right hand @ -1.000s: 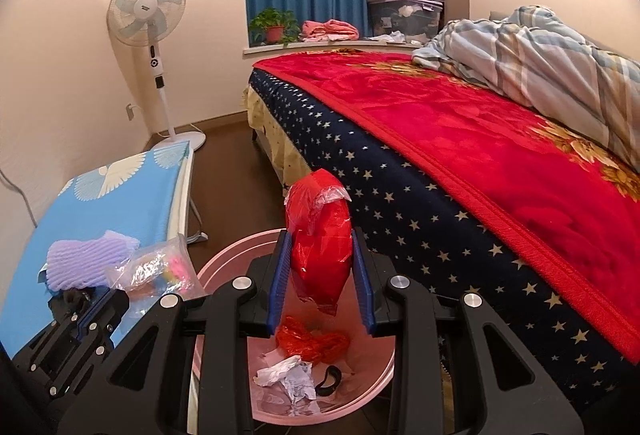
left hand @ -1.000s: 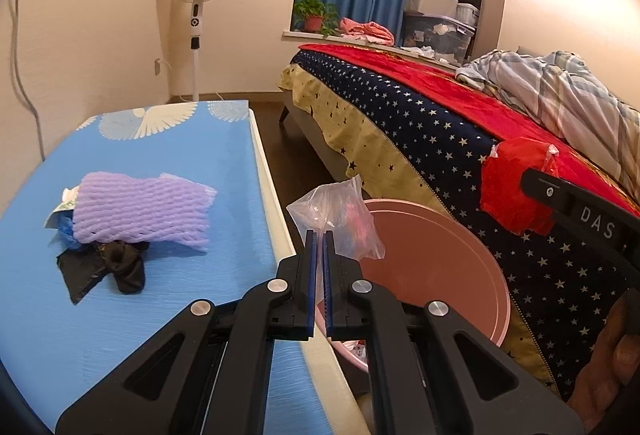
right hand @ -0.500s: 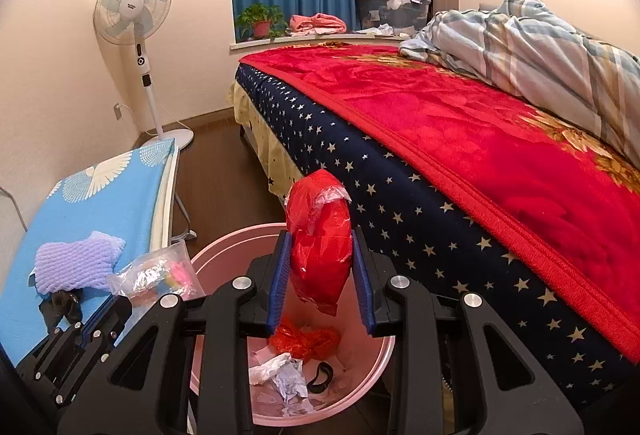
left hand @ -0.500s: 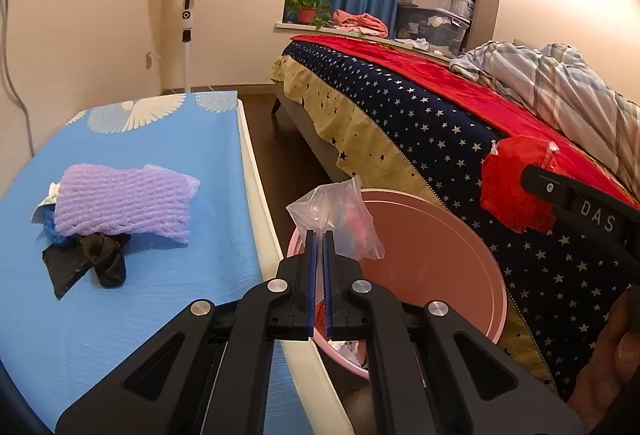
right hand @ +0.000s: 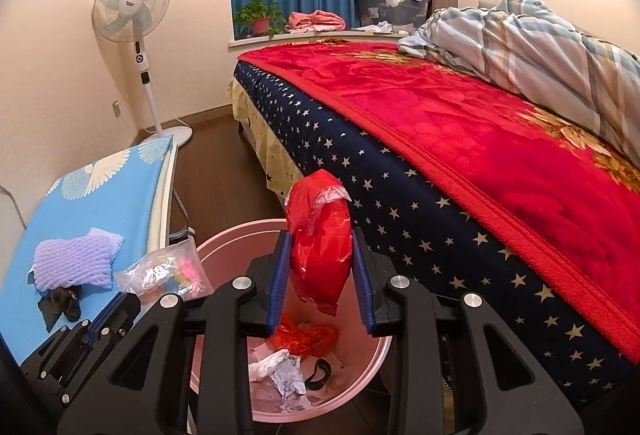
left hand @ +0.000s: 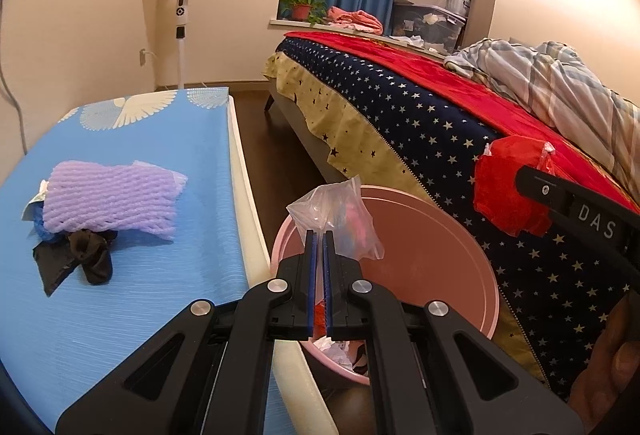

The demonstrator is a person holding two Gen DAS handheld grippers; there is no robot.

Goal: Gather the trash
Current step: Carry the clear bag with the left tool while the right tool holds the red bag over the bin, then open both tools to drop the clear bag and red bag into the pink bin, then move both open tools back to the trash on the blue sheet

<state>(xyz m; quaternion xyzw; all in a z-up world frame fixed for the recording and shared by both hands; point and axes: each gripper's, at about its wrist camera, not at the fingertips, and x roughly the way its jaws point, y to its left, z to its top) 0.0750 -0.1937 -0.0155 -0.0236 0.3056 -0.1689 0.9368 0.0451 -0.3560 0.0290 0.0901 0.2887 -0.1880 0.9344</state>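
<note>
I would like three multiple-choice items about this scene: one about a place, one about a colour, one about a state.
1. Where does the purple foam net lie?
A. on the blue table
B. on the bed
C. in the bin

2. What colour is the bin?
A. green
B. pink
C. grey

3. What does the left gripper do?
A. stands wide open
B. is shut on a clear plastic bag
C. grips a sock

Key: 1 A, it rests on the blue table; 2 B, its rim and wall are pink; 3 B, the clear plastic bag is pinched between its fingers.
</note>
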